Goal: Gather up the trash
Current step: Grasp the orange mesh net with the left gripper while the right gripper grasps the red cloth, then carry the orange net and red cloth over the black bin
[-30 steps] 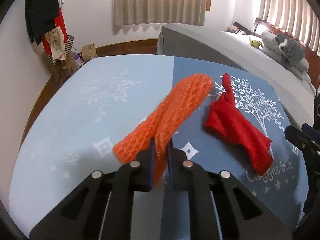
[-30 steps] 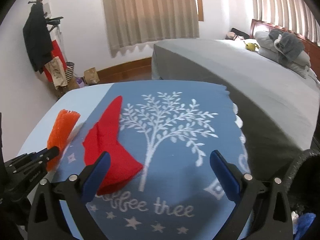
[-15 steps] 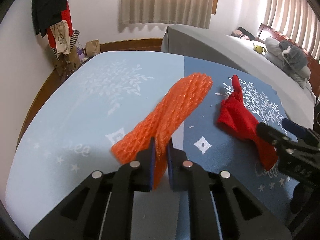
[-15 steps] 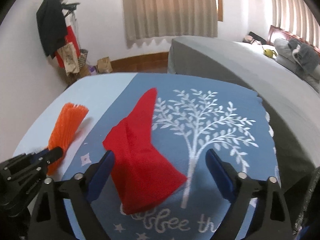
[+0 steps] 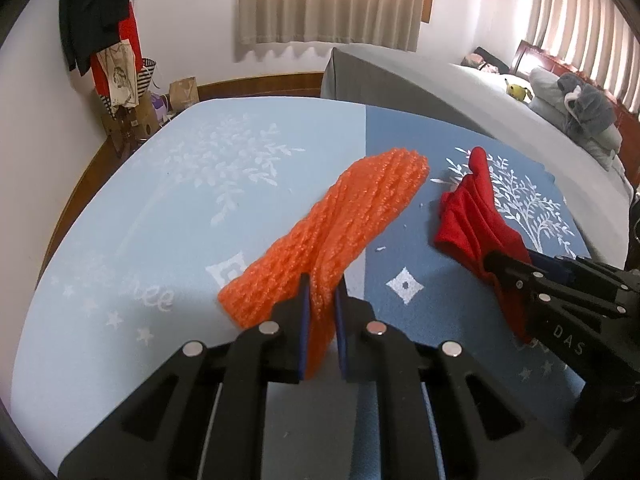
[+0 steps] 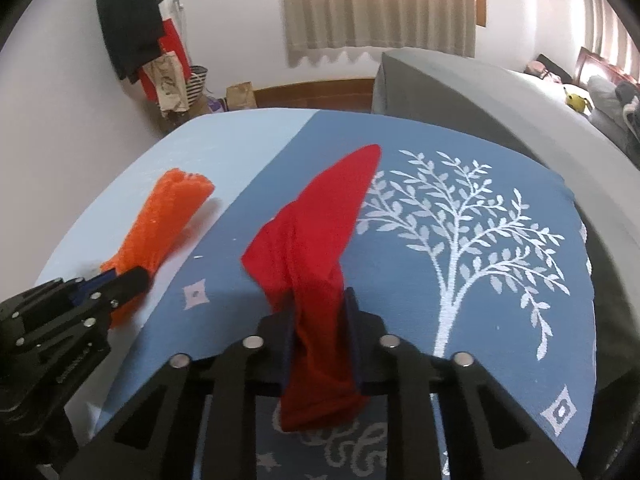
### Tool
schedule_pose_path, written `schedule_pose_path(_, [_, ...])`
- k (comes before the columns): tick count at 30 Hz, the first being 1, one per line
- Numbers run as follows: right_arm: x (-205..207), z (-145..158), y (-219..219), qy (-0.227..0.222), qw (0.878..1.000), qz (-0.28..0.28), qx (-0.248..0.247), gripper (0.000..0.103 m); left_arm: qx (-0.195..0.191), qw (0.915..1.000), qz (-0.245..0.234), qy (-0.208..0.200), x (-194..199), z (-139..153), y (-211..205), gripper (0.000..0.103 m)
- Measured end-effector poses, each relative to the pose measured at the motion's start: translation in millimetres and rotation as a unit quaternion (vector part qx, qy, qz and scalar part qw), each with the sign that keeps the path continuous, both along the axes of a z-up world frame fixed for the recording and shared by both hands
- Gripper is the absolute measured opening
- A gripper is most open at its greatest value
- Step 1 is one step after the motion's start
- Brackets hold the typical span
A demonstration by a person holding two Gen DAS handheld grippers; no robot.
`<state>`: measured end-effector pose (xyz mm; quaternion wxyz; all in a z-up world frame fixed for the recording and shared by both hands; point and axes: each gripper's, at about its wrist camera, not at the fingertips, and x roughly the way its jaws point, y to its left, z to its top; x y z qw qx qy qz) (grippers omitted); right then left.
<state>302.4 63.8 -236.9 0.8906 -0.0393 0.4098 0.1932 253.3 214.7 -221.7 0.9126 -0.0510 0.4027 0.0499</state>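
Now I am holding one piece of trash in each hand. My left hand-held gripper point(image 5: 320, 300) is clamped on the near end of the orange foam net point(image 5: 340, 224), and the rest of the net is lying across the tabletop point(image 5: 160, 208), reaching far toward the line where the light blue half of the cloth is meeting the dark blue half. My right hand-held gripper point(image 6: 320, 312) is clamped on the red cloth point(image 6: 316, 240), which is lying on the dark blue half, just left of the white tree print point(image 6: 460, 232), with its pointed end going far and its near end hanging below the fingers.

I am thinking about what can go wrong from here. The foam net is soft and springy, and I am pinching only a narrow fold of it, so it may be slipping out when I lift or swing it quickly. The red cloth is bunched between the jaws and a loose part is hanging near; I judge this part can be catching on the tabletop edge or dragging. The two hand-held grippers are working close to each other, so crossing the paths may be making them collide. I am not seeing the trash container clearly in either view, only a dark rim at the right, so I cannot tell how far I must carry.
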Motion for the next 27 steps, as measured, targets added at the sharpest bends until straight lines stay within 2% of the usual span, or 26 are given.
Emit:
schedule_pose_path(12, [-2.1, 3.8, -2.3, -0.001, 1.000, 0.001, 0.015, 0.016, 0.004, 1.0000, 0.000, 0.001, 0.7, -0.1, -0.8, 0.011])
schedule_pose_path(17, [-10.0, 21.2, -13.6, -0.014, 0.999, -0.005, 0.031, 0.016, 0.002, 0.9999, 0.007, -0.008, -3.0, 5.4, 0.1, 0.010])
schedule_pose_path(22, [-20.5, 43.1, -25.7, -0.030, 0.998, -0.009, 0.045, 0.016, -0.012, 0.9995, 0.015, -0.025, -10.0, 22.7, -3.1, 0.010])
schedule_pose_path(27, [-31.6, 60.2, -42.2, -0.042, 0.997, -0.021, 0.060, 0.016, 0.001, 0.9991, 0.004, -0.042, -19.4, 42.1, -19.7, 0.010])
